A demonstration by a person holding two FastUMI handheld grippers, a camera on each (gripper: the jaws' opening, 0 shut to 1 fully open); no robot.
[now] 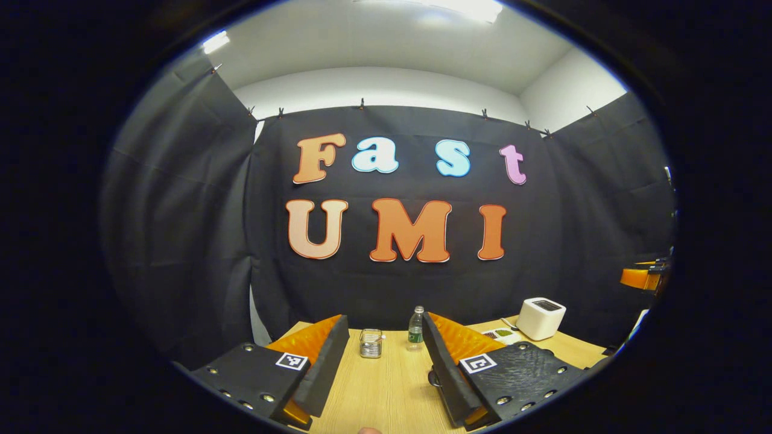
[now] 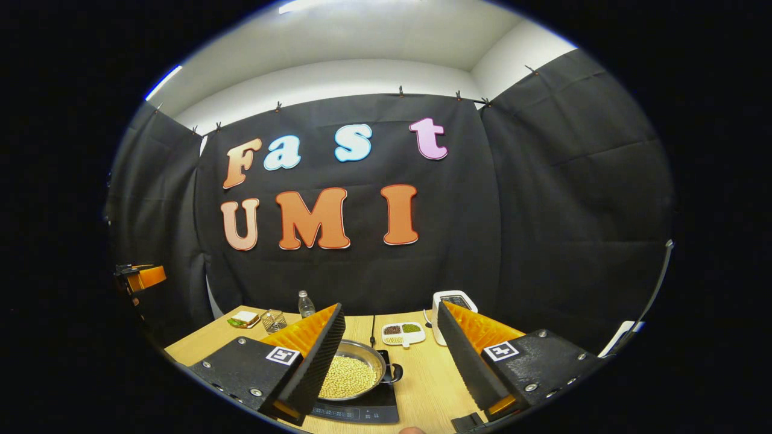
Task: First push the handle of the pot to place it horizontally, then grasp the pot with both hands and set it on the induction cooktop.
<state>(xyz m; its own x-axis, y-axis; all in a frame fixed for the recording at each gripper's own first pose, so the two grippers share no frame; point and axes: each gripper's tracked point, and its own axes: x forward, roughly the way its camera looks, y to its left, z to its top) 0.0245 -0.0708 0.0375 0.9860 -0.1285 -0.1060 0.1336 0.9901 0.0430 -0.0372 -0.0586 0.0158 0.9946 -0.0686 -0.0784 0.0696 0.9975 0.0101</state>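
In the right gripper view, a metal pot (image 2: 353,377) full of pale beans sits on the black induction cooktop (image 2: 368,413), its short handle (image 2: 393,375) pointing right. My right gripper (image 2: 391,313) hangs open above and in front of it, and its left finger covers the pot's left side. My left gripper (image 1: 385,328) is open over bare wooden table (image 1: 386,392) with nothing between its fingers. Each gripper also appears as an orange shape at the far edge of the other's view, the right gripper (image 1: 645,277) and the left gripper (image 2: 142,277).
A glass jar (image 1: 371,343), a water bottle (image 1: 415,328) and a white box-shaped appliance (image 1: 540,317) stand along the table's back. The right gripper view also has a sandwich on a plate (image 2: 243,319) at the left and a divided dish of beans (image 2: 403,331) behind the cooktop.
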